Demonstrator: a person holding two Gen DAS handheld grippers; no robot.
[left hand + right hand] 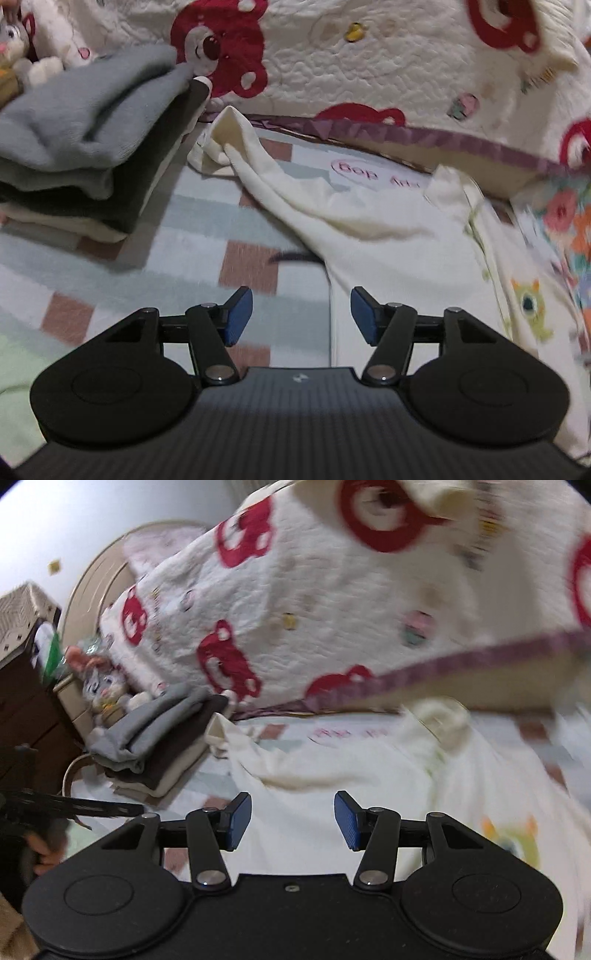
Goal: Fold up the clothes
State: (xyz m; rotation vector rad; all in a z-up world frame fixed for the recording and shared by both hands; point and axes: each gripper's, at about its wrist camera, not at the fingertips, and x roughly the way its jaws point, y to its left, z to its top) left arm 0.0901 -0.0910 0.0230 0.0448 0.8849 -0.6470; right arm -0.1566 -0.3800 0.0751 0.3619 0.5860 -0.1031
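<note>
The left claw [301,315] and the right claw [293,820] are both released and hold nothing. Under and ahead of them the cream garment [388,251] lies spread on the checkered bed sheet [207,229], with the folded pile [85,155] at its left.

White wall [92,520], dark wooden dresser [22,701], curved cream headboard [88,587].

Checked bedsheet [110,258], pale blue, white and brown blocks, spread in the foreground. White quilt [369,55] with red bear print, purple-edged, heaped at the far side. Plush toys [107,694] tucked at far left. Dark wooden cabinet [22,709] seen at left.
</note>
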